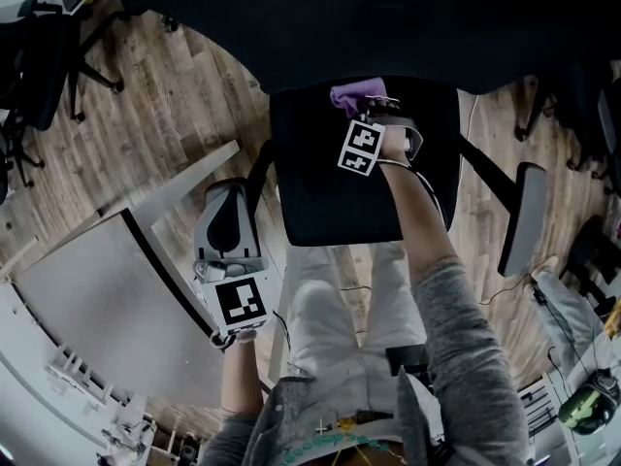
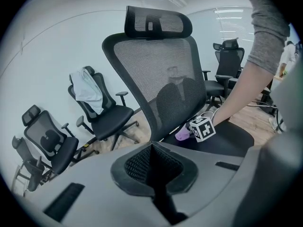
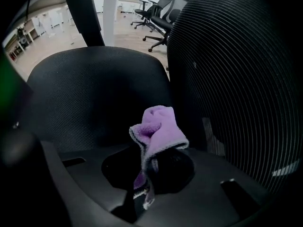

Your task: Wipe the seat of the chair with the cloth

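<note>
The purple cloth [image 3: 158, 132] is pinched in the jaws of the right gripper [image 3: 150, 167], which are closed on its lower folds while the bunched top stands up beyond them. In the head view the right gripper [image 1: 374, 113] is held out over the rear of the black chair seat [image 1: 330, 197], and the cloth [image 1: 355, 95] is seen right at the seat's back edge, close against the mesh backrest [image 3: 236, 74]. From the left gripper view the cloth [image 2: 182, 134] is caught low by the foot of the backrest [image 2: 156, 82], just beside the right gripper's marker cube [image 2: 204, 128]; whether it is pressed onto the seat cannot be made out.

The left gripper [image 1: 229, 194] is held off to the side, near the seat's left edge and next to the white worktop [image 1: 92, 299]. Its jaws are seen drawn together with nothing between them [image 2: 154, 161]. Behind the chair's headrest [image 2: 158, 25], more office chairs are lined along the wall, one [image 2: 102, 112] with a pale garment [image 2: 87, 90] draped over its back.
</note>
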The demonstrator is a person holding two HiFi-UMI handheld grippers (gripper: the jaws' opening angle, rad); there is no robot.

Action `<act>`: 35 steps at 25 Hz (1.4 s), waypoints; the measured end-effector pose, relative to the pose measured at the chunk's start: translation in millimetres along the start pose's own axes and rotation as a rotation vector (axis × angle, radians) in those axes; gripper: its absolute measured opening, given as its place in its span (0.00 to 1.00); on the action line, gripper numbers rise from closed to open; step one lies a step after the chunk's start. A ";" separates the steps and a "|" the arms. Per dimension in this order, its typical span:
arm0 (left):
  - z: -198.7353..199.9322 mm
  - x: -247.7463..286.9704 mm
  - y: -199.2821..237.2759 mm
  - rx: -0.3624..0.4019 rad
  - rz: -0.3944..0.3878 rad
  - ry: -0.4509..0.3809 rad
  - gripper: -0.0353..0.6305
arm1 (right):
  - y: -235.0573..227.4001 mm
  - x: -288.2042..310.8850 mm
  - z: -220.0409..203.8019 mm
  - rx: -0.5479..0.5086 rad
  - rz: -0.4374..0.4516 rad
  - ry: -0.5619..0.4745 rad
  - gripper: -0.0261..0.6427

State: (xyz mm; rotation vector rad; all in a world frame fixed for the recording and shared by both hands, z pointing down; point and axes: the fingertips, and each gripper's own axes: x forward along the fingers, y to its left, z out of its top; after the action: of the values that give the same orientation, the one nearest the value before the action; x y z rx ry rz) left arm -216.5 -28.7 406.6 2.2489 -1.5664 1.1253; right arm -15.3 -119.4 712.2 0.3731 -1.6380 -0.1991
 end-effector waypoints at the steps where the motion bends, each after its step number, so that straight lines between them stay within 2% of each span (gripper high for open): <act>1: -0.8 -0.2 0.2 0.000 0.001 0.002 0.05 | -0.5 0.0 -2.2 0.002 -0.002 0.001 0.11; 17: -1.8 -0.1 -1.0 -0.014 0.009 0.007 0.05 | -9.4 -1.9 -46.0 0.043 -0.014 0.033 0.11; 35: -4.7 -1.1 -3.2 0.017 0.033 0.020 0.05 | -16.6 -8.5 -98.9 0.124 -0.035 0.070 0.11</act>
State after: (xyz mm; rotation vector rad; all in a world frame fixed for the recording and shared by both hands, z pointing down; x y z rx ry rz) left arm -216.2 -24.0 410.1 2.2235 -1.5984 1.1704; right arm 85.2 -122.8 708.9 0.4982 -1.5796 -0.1093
